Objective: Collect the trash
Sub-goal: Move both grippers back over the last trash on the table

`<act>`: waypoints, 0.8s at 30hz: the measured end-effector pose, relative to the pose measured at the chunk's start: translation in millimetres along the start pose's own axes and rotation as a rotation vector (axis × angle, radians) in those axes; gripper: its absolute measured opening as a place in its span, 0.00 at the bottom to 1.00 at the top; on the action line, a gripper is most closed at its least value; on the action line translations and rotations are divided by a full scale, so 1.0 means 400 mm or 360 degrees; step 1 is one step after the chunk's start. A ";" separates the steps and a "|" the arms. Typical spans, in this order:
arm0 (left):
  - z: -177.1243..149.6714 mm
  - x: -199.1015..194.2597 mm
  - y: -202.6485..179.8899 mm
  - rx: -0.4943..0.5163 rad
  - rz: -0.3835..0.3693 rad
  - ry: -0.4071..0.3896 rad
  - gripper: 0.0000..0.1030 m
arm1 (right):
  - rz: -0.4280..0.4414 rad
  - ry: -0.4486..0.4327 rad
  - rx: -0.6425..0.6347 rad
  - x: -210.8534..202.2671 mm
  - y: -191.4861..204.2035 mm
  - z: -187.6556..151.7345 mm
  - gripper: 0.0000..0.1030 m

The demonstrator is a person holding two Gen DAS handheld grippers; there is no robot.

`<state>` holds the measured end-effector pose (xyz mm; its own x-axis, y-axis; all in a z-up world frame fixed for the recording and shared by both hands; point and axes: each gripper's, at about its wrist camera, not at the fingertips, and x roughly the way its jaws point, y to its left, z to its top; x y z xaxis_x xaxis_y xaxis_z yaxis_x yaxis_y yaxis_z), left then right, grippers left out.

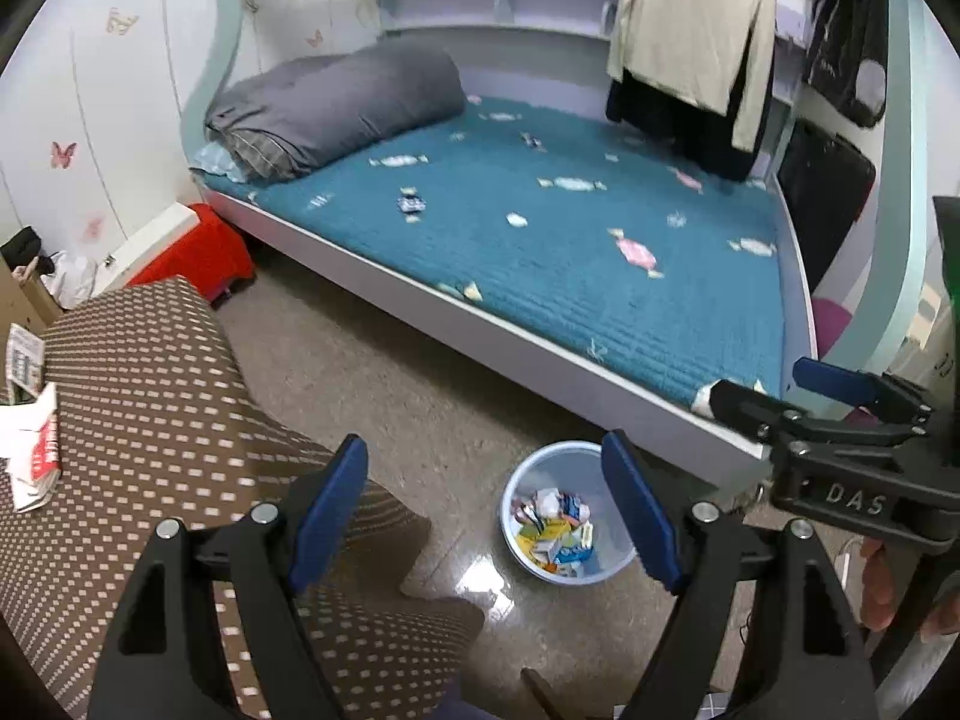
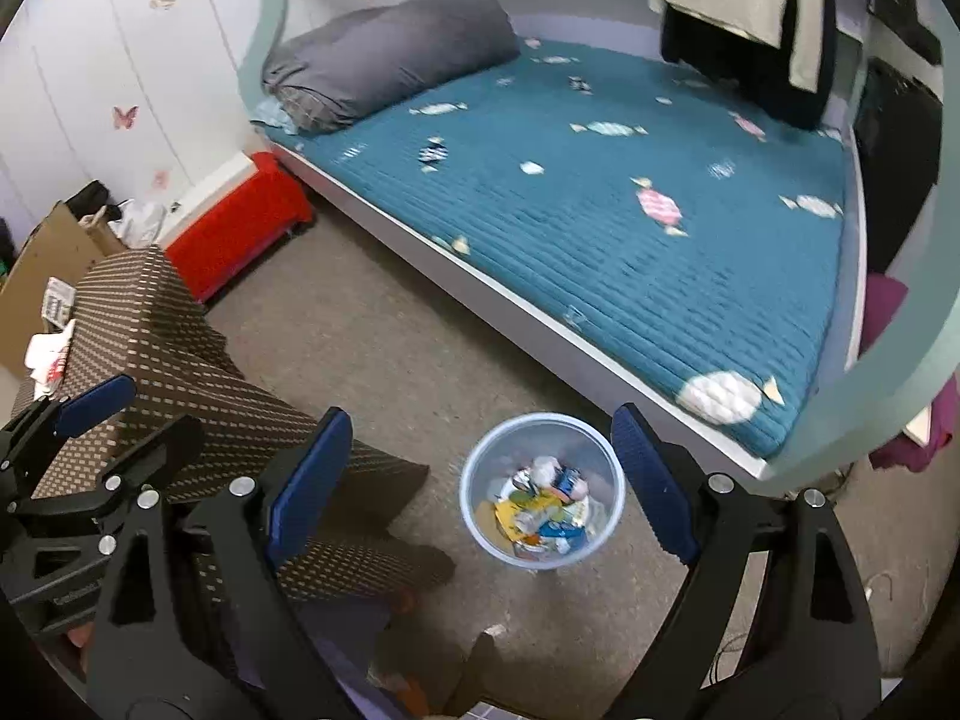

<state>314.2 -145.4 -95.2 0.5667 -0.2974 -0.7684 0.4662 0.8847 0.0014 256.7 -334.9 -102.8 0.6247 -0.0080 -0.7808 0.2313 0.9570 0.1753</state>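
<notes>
Pale blue plastic bin (image 1: 567, 513) (image 2: 543, 489) stands upright on the grey floor (image 1: 384, 384) just beside the bed (image 1: 540, 228) edge, holding a heap of crumpled wrappers (image 1: 555, 531) (image 2: 546, 519), mixed yellow, blue, white. Left gripper (image 1: 486, 510) is above the floor, fingers wide apart, nothing between them; bin shows in the gap toward its right finger. Right gripper (image 2: 483, 483) is likewise spread, empty, bin sits between its fingers in the right wrist view. Right gripper also shows at the right edge of the left view (image 1: 798, 396), fingers apart there too. Teal quilted bedspread has a candy print; cannot tell if any of those shapes are loose wrappers. Grey rolled duvet (image 1: 336, 111) lies at the head of the bed. Brown dotted cloth (image 1: 150, 420) covers furniture on the left, white paper (image 1: 33, 456) on it. Red box (image 1: 204, 252) sits on the floor next to the bed corner. Cream shirt (image 1: 690, 18) hangs over the bed's far side.
</notes>
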 end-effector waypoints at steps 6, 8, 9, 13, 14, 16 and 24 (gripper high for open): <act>0.003 -0.068 0.066 -0.0062 0.0051 -0.0073 0.76 | 0.0048 -0.0043 -0.0076 -0.025 0.082 0.018 0.84; 0.001 -0.089 0.094 -0.0090 0.0074 -0.0093 0.76 | 0.0073 -0.0050 -0.0104 -0.030 0.115 0.024 0.84; -0.002 -0.099 0.106 -0.0103 0.0084 -0.0100 0.76 | 0.0085 -0.0053 -0.0117 -0.033 0.131 0.027 0.84; -0.021 -0.143 0.170 -0.0165 0.0136 -0.0132 0.76 | 0.0123 -0.0067 -0.0181 -0.039 0.190 0.033 0.84; -0.024 -0.150 0.185 -0.0180 0.0151 -0.0137 0.76 | 0.0137 -0.0064 -0.0201 -0.039 0.211 0.035 0.84; -0.036 -0.166 0.223 -0.0217 0.0179 -0.0140 0.76 | 0.0164 -0.0056 -0.0231 -0.037 0.246 0.037 0.84; -0.075 -0.211 0.387 -0.0436 0.0322 -0.0137 0.85 | 0.0255 -0.0007 -0.0375 -0.006 0.395 0.042 0.84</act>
<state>318.4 27.2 -49.4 0.6896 -0.1249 -0.7133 0.1454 0.9888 -0.0325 304.3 -188.7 -63.0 0.6425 0.1480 -0.7519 -0.0501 0.9872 0.1515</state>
